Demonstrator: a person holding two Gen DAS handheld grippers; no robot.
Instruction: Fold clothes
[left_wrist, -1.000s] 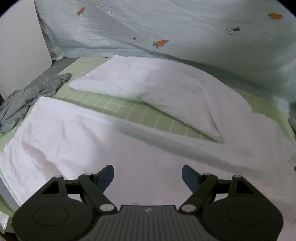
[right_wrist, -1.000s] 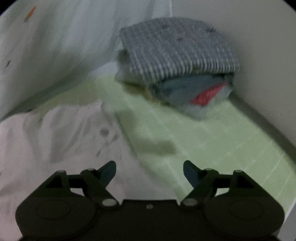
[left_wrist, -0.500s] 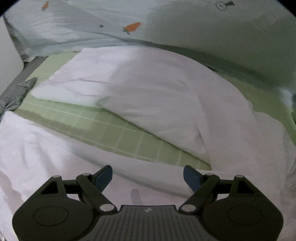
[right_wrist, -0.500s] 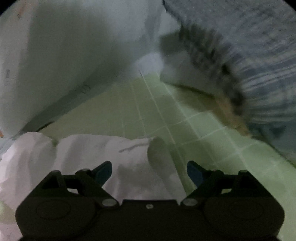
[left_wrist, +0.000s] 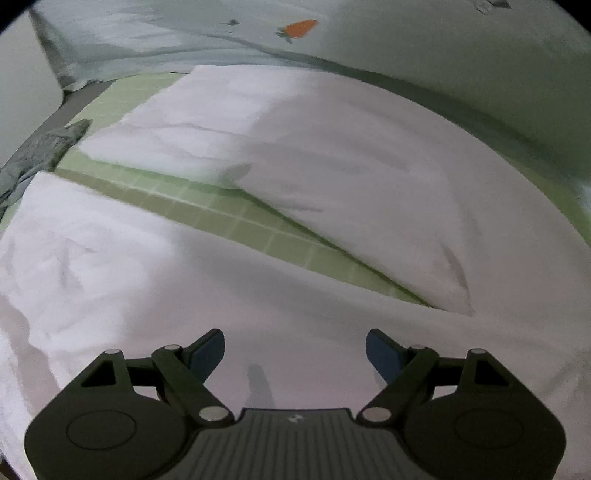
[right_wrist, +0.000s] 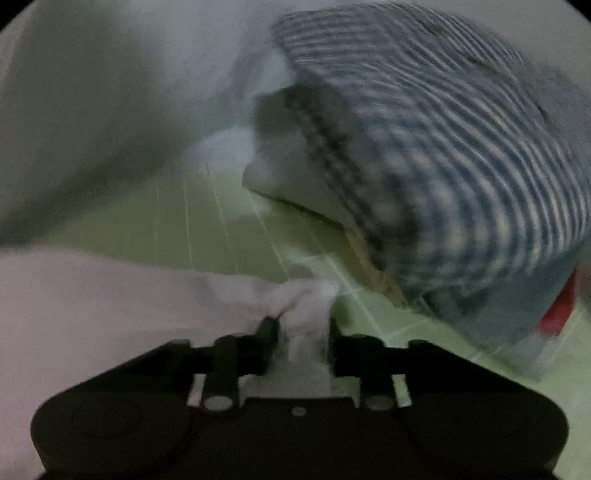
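- Right tongs (right_wrist: 301, 326) are pinching a bunched corner of the white garment (left_wrist: 295, 302).
- Left tongs (left_wrist: 294, 345) are hovering spread over it.
- Garment is sprawling across the green mat (left_wrist: 236, 218), sleeve at 1 o'clock; soft, limp, best gripped at corners.

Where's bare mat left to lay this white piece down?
Bare green mat shows only as a wedge between the white garment's folded part and near part, and a strip between its pinched edge and the folded stack. Elsewhere is crowded.
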